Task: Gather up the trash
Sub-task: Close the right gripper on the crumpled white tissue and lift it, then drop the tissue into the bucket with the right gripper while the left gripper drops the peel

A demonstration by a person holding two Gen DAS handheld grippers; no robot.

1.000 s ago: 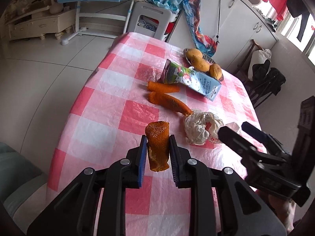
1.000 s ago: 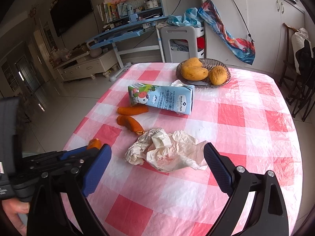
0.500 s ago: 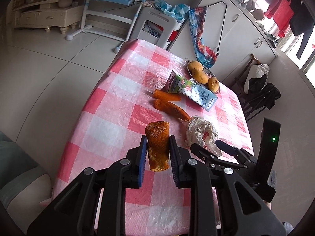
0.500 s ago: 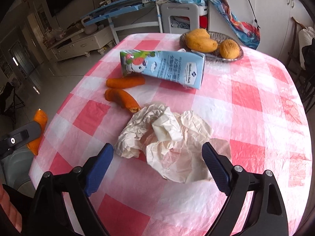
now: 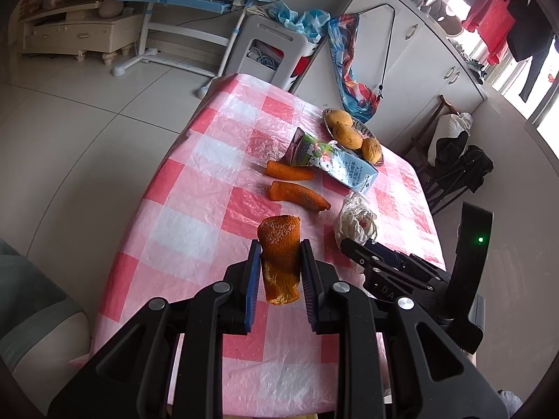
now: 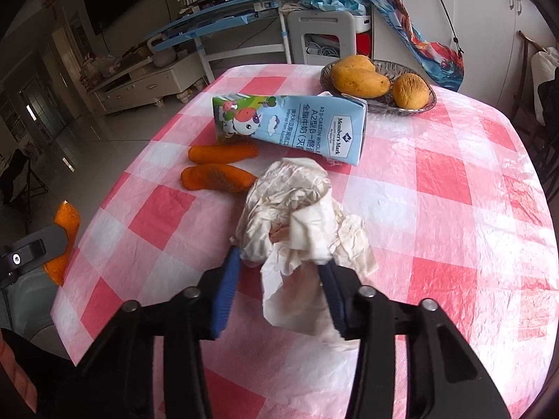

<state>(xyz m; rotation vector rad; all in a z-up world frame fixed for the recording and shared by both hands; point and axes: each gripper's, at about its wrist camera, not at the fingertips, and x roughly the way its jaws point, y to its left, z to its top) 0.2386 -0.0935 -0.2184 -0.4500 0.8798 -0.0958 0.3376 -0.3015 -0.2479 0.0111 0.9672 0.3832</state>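
While milk carton lies behind: two carrots beside crumpled paper.

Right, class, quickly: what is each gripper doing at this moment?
Left gripper: shut on the orange peel.
Right gripper: shut on the crumpled paper.

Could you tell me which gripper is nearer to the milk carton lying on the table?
The right. The right gripper is closed around the crumpled paper just in front of the milk carton; the left gripper, holding an orange peel, sits out past the table's edge.
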